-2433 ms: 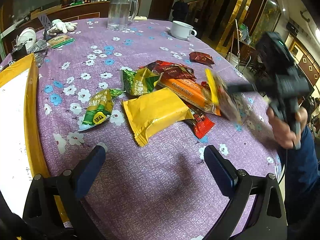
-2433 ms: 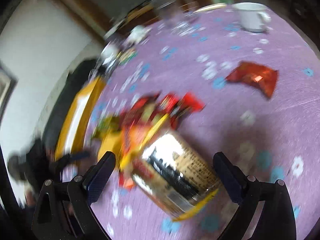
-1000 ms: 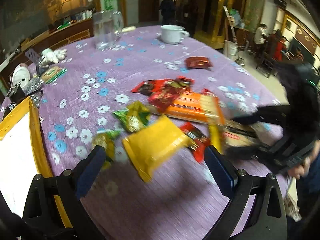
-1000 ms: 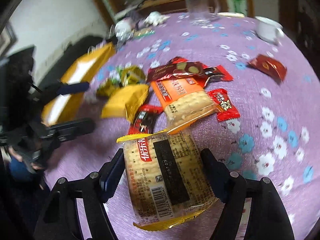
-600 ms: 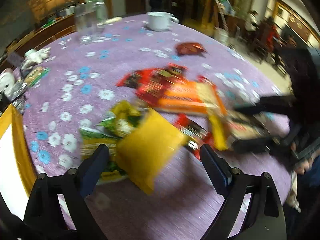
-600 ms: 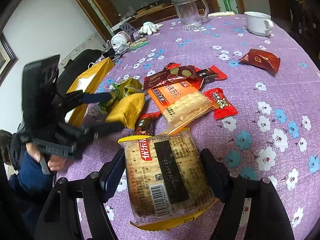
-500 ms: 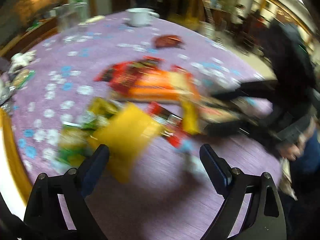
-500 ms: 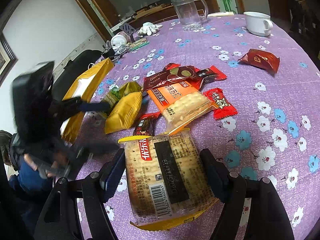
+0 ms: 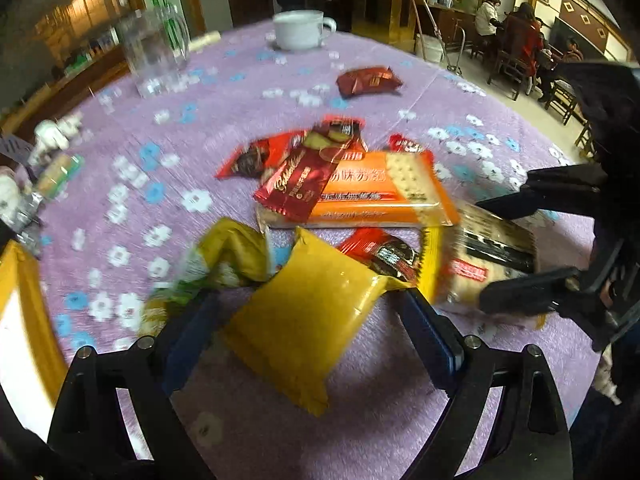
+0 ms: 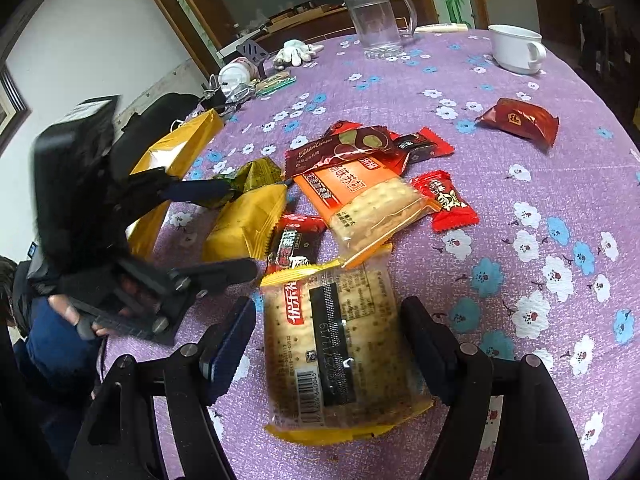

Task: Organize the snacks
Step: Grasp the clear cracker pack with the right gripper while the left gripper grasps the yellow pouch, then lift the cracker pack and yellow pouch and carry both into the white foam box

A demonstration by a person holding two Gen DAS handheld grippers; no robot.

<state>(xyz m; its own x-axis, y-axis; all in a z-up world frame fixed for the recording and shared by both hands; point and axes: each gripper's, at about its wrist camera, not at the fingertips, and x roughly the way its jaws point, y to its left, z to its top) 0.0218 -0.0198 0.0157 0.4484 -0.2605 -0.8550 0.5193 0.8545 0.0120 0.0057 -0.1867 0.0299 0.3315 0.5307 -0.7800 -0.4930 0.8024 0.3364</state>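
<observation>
With jaws apart, the left gripper (image 9: 308, 320) straddling the plain yellow foil packet (image 9: 304, 320) may also snag the neighbouring green-yellow wrapper (image 9: 228, 256).

From my left wrist feed the green snack packet (image 9: 188, 280) smears with motion blur, and the yellow packet (image 9: 304, 320) covers part of the dark red bar (image 9: 384, 254).
</observation>
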